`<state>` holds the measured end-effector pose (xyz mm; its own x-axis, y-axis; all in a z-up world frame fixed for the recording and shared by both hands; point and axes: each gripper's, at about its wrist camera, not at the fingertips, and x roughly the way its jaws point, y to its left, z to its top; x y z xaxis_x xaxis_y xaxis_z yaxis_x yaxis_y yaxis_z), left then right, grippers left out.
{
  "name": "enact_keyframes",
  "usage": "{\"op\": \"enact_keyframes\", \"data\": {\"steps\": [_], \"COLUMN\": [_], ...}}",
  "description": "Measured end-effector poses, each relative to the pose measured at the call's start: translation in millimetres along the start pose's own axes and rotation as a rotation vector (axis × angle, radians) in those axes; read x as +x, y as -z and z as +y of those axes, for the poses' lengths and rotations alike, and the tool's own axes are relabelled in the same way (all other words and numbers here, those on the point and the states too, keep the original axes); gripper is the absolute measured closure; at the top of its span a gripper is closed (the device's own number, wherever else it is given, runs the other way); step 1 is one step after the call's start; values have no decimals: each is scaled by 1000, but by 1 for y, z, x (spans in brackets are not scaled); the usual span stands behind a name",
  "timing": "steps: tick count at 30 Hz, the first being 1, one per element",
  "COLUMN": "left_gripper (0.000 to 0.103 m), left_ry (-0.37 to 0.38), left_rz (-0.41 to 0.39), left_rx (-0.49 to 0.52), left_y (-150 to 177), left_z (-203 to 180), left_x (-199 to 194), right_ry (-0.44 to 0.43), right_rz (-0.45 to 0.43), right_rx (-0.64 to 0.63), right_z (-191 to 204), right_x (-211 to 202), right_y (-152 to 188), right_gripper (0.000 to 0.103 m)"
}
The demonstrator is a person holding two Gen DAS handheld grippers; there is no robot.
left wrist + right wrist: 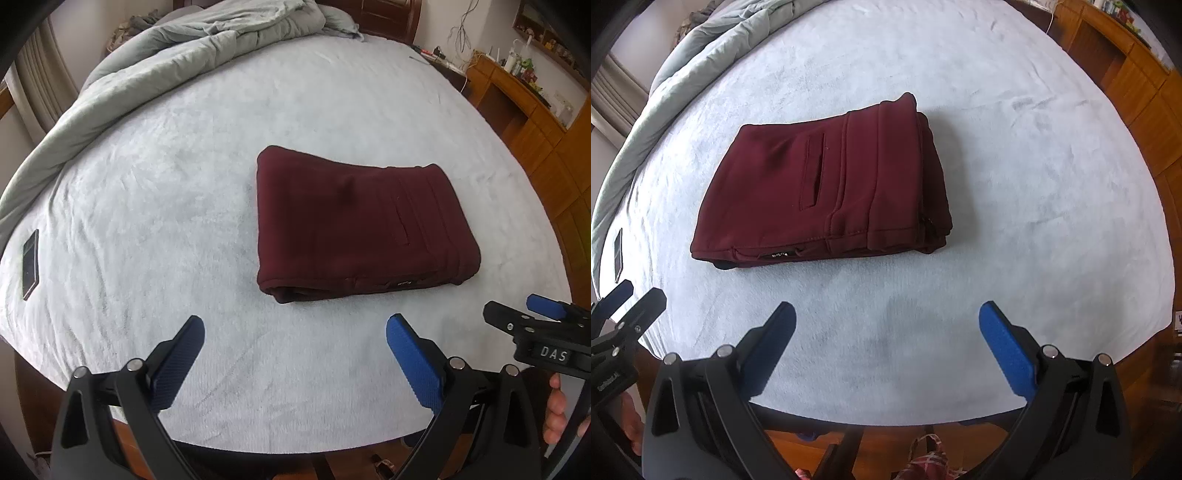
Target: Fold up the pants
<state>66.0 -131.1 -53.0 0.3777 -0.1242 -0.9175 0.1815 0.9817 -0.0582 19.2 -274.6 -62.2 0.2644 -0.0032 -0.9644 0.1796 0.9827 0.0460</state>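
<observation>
Bed (184,184) with pale fleecy cover fills both views. Grey duvet (147,66) bunched along the far side of the bed, well apart from the pants. Wooden cabinets (535,122) stand beyond the bed, on the opposite side from the duvet.

Pants (354,221), dark maroon, lie on the bed as a compact rectangular bundle, several layers stacked, waistband and welt pocket on top, label showing at the edge nearest me. Edges look roughly squared, no leg hanging loose that I can see.

My left tongs (295,354) hover short of the pants, over bare cover, blue pads spread wide, holding nothing. My right tongs (886,347) same: short of the pants, spread, empty. Neither touches the fabric.

Phone (30,264) lies near the bed edge, well apart from the pants, on the duvet side.

Step, my call: folding looks done or in its last check, tongs off the bundle. Next move, if any, calls for a light press or a tidy of the slightly uneven layers at the waistband end; otherwise just pull both tongs clear without dragging the cover.
</observation>
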Motion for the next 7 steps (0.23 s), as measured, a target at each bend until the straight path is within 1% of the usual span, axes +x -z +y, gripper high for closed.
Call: {"op": "enact_keyframes", "data": {"steps": [5,7], "left_gripper": [4,4], "left_ry": [11,14], "left_rz": [29,29], "left_rx": [-20,-26], "left_y": [0,1], "left_z": [3,3], "left_x": [4,3], "right_ry": [-23,-24], "right_rz": [-2,-9], "right_rx": [14,16], "right_z": [-3,-3], "right_x": [-3,-4], "right_y": [0,0], "right_gripper": [4,4]}}
